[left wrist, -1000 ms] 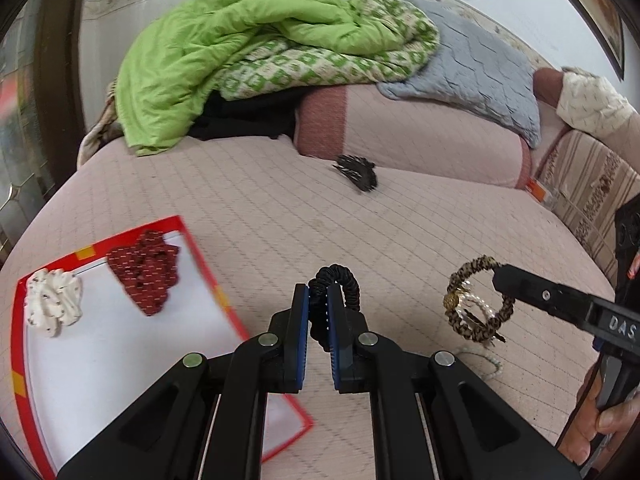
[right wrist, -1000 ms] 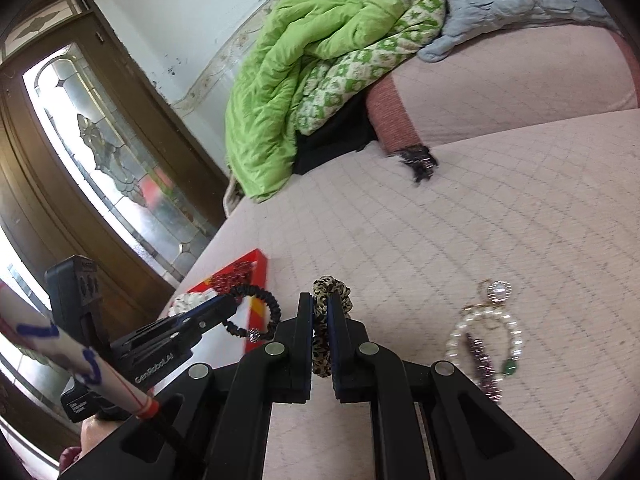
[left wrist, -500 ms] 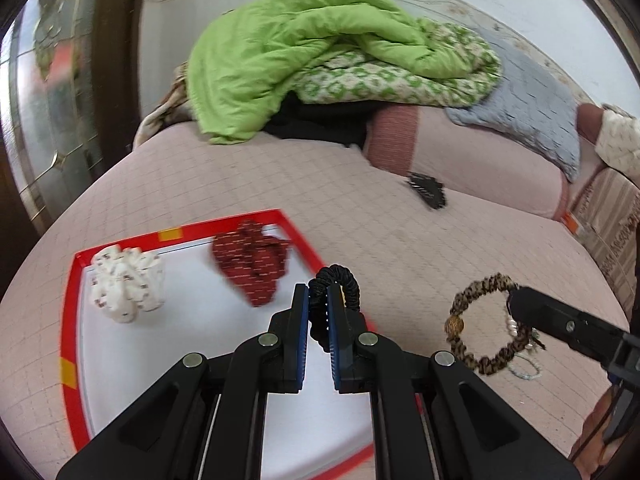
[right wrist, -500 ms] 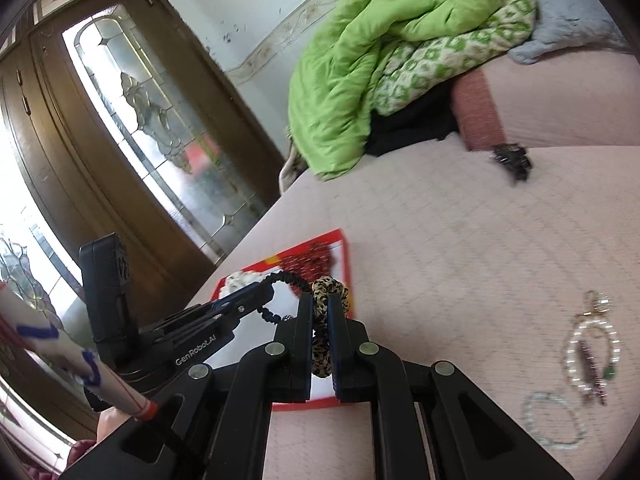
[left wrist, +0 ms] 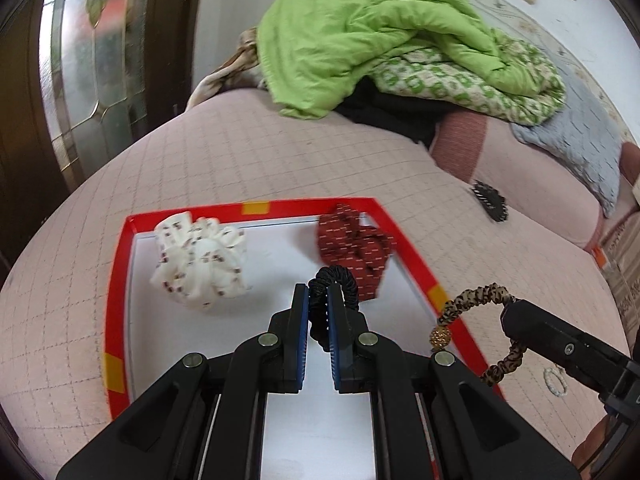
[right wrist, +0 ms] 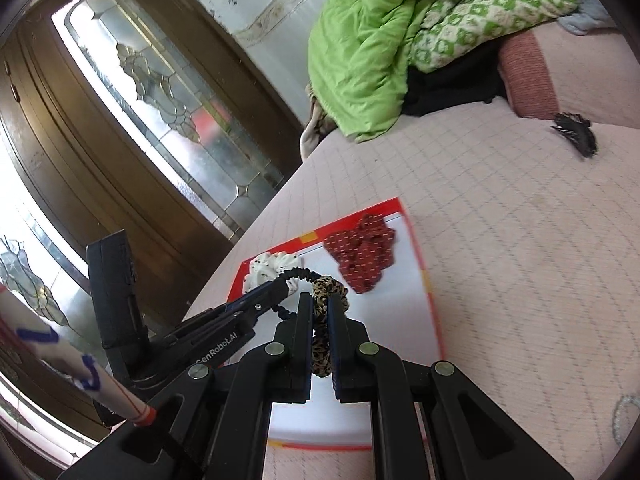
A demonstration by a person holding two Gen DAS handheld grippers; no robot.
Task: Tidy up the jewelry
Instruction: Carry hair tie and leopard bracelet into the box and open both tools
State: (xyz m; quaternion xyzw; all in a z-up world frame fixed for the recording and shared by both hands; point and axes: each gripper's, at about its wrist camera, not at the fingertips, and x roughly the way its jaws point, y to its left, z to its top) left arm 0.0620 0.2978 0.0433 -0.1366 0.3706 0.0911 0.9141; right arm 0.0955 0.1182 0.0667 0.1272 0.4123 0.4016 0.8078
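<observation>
Both tongs loaded: left gripper (left wrist: 318, 312) clamped on black hair tie (left wrist: 335, 280), right gripper (right wrist: 320, 316) on leopard bracelet (right wrist: 326, 292). Red-rimmed tray (left wrist: 118, 280) lies directly below/ahead of both; left is further over it, right nr its edge.

Two scrunchies (left wrist: 199, 261) (left wrist: 354, 245) on one tray (left wrist: 116, 276); two held hair ties (left wrist: 335, 280) (left wrist: 476, 300).

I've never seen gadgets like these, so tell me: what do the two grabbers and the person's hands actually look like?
Both are matte black plastic tools. The left gripper has two flat fingers with blue inner pads and round silver screw heads along angular, cut-out linkages. The right gripper looks the same. White "GenRobot.AI" lettering runs along the left one's side. No cables show. A little bare skin appears at the edge.
</observation>
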